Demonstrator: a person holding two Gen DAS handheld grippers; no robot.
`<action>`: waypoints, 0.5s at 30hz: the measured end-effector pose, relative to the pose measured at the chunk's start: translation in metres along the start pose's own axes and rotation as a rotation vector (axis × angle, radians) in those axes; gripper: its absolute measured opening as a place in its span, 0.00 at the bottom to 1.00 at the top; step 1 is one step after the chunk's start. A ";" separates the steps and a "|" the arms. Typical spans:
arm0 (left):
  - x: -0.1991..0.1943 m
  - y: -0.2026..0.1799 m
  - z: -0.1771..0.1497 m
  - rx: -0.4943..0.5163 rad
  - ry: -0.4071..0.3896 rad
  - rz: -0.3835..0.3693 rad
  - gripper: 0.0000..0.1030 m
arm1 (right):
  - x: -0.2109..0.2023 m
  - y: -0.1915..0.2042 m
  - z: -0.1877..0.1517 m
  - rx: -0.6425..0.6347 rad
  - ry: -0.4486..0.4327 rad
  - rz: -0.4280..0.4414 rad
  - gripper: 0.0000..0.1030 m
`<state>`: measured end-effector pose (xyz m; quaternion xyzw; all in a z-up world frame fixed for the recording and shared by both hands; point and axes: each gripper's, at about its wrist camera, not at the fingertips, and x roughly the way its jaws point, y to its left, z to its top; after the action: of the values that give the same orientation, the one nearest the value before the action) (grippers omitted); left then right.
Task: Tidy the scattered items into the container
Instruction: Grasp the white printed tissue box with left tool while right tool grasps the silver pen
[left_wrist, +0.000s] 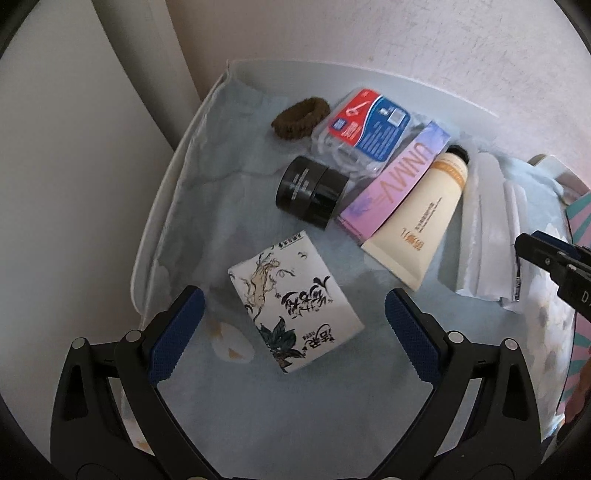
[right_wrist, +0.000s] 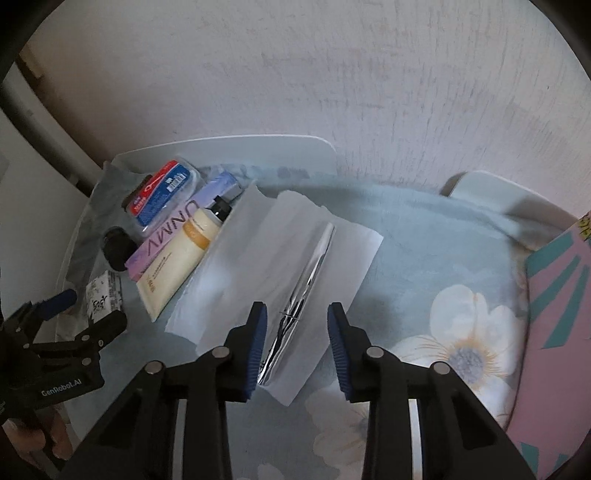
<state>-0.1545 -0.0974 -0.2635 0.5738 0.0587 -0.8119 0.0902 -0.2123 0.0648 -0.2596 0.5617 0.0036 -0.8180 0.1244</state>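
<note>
A white tissue pack (left_wrist: 295, 299) with an ink drawing lies on the pale blue cloth, and my left gripper (left_wrist: 293, 299) stands wide open above it, one finger on each side. Behind it lie a black jar (left_wrist: 314, 192), a pink box (left_wrist: 395, 177), a cream tube (left_wrist: 421, 218), a red-and-blue packet (left_wrist: 369, 125) and a brown hair tie (left_wrist: 301, 118). In the right wrist view a white wrapped packet (right_wrist: 258, 251) with a silvery strip (right_wrist: 310, 273) lies under my right gripper (right_wrist: 297, 308). Its jaws stand apart over the strip, and the pads do not press on it.
The cloth lines a white tray (left_wrist: 155, 206) that stands against a pale wall. A flower is printed on the cloth (right_wrist: 461, 347) at the right. A pink and teal box (right_wrist: 554, 295) stands at the right edge, with another white rim (right_wrist: 498, 188) behind it.
</note>
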 end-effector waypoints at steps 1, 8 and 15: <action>0.003 0.000 -0.001 0.000 0.005 0.000 0.96 | 0.002 0.000 0.000 -0.002 0.004 -0.002 0.27; 0.011 -0.001 -0.006 0.008 -0.004 -0.017 0.95 | 0.015 0.009 -0.003 -0.053 0.027 -0.008 0.19; 0.001 -0.004 -0.006 0.009 -0.032 -0.016 0.43 | 0.011 0.005 -0.007 -0.031 -0.001 0.008 0.15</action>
<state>-0.1497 -0.0927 -0.2665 0.5608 0.0579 -0.8218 0.0820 -0.2080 0.0584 -0.2718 0.5593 0.0138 -0.8176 0.1362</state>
